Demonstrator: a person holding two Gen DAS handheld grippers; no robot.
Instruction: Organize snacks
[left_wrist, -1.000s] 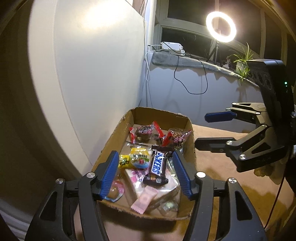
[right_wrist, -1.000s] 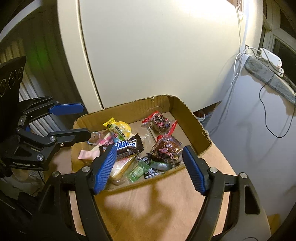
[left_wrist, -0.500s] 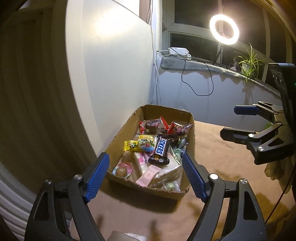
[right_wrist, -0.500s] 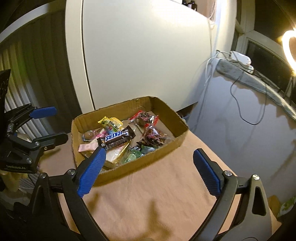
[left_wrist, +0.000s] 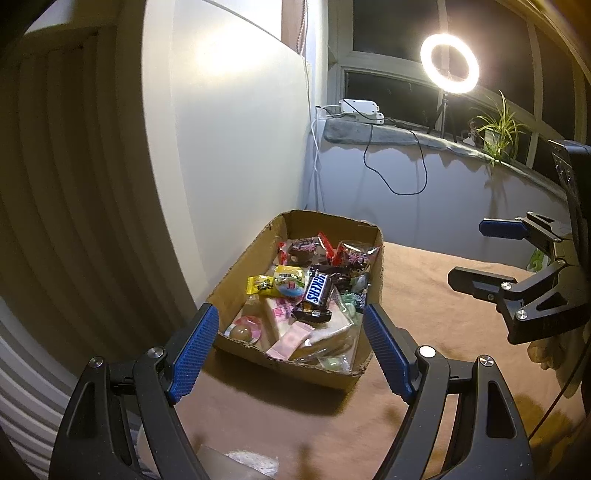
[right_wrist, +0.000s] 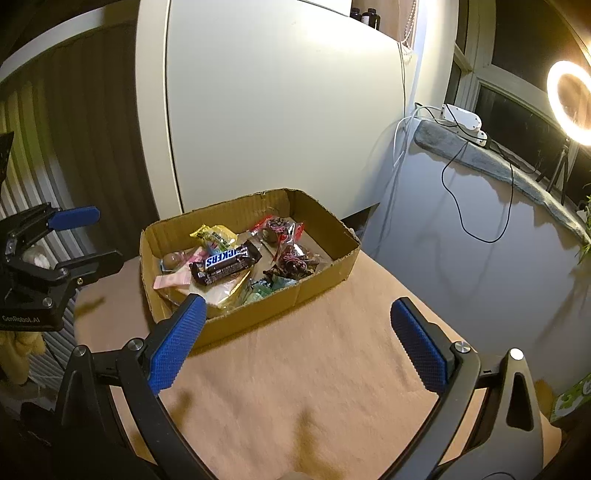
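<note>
Left wrist view: a brown cloth-covered table (left_wrist: 424, 314) fills the lower half, with a white panel (left_wrist: 229, 147) rising at ten o'clock and a lit ring light (left_wrist: 449, 63) at one o'clock above the window sill. At the centre sits an open cardboard box (left_wrist: 236, 275), shallow and rectangular, resting on the cloth with its long side running toward twelve o'clock. Inside it lie the snacks in a loose heap: a Snickers bar (left_wrist: 316, 293) on top near the middle, a yellow packet (left_wrist: 277, 284) at its nine o'clock, two red-edged wrapped cakes (left_wrist: 325, 251) toward the far end at twelve, a pink wrapper (left_wrist: 290, 339) at six.

The left gripper (left_wrist: 290, 347) has its blue pads spread apart, nothing between them; its jaws have just been opening, and they frame the near end of the box without touching it. The right gripper (left_wrist: 476, 256) shows at three o'clock, well apart from the box.

From the right wrist view, the right gripper (right_wrist: 295, 338) stands wide apart over bare cloth at six o'clock, its jaws having just been opening and empty, the box (right_wrist: 321, 273) beyond at eleven o'clock.
</note>
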